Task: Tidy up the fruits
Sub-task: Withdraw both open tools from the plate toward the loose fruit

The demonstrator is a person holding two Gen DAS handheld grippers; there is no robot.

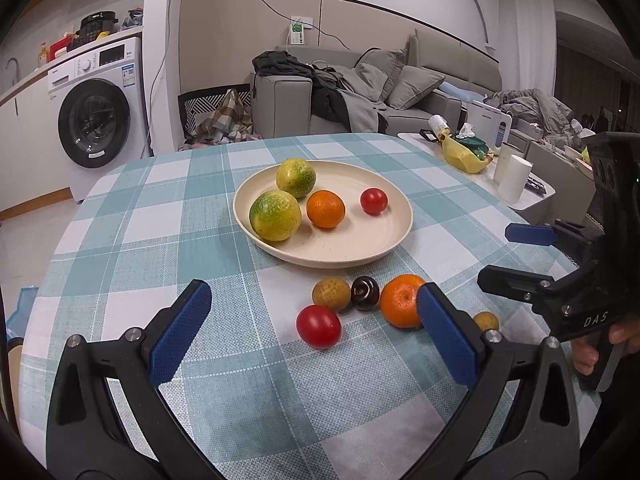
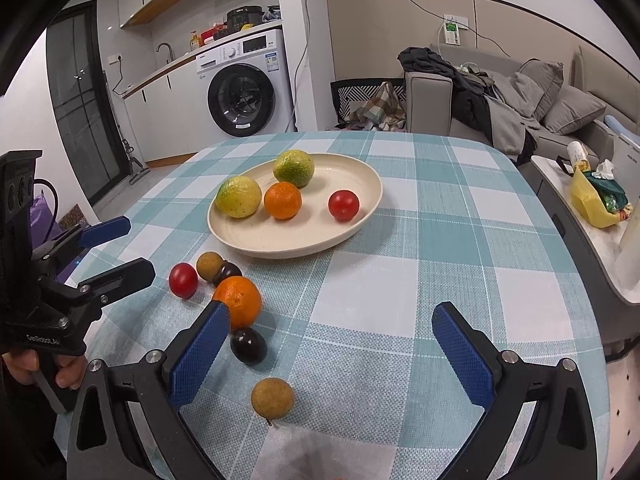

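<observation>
Checked cloth covers our counter [image 1: 120, 208]; four fruits sit gathered on the plate [image 1: 384, 248], probably sorted. Left tongs [image 1: 316, 336] and right tongs [image 2: 332, 364] hover agape, empty, over loose orange [image 2: 238, 300] and tomato [image 1: 319, 326].

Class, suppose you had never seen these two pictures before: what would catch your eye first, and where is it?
Probably the cream plate mid-table, holding two green-yellow citrus fruits, an orange and a red tomato. Next, the loose fruit on the checked tablecloth in front of it, near the open left gripper and right gripper.
</observation>
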